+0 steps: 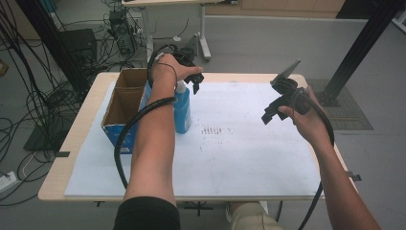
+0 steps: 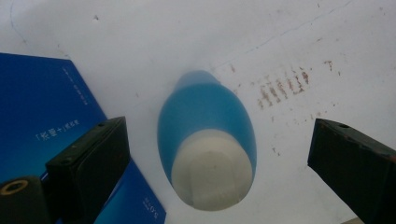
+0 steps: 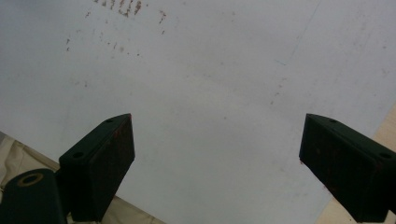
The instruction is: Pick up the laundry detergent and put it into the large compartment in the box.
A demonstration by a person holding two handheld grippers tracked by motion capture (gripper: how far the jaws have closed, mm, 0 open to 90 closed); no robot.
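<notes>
Step in hand: the person is holding the left gripper directly above the blue bottle, lining up for a grasp from the top; nothing is being held.
Left fingers: they are standing wide apart, one finger on each side of the bottle's cap in the left gripper view, touching neither side of it.
Right gripper: the right gripper is hovering over the bare white sheet well apart from the bottle, its fingers spread open and empty.
Where the bottle is: it is standing upright on the counter, just beside the open cardboard box with blue sides; whether bottle and box are touching is hard to tell, as the forearm is covering that seam.
Next move, as a judgement: the left gripper is probably needing to come down until the fingers bracket the neck or upper body, then close squarely, since the rounded shoulders could let it slip.
Look of the bottle: a translucent blue body, oval from above and tapering downward, topped by a flat off-white cap.
Risk: a glancing finger could be tipping the bottle toward the box.
</notes>
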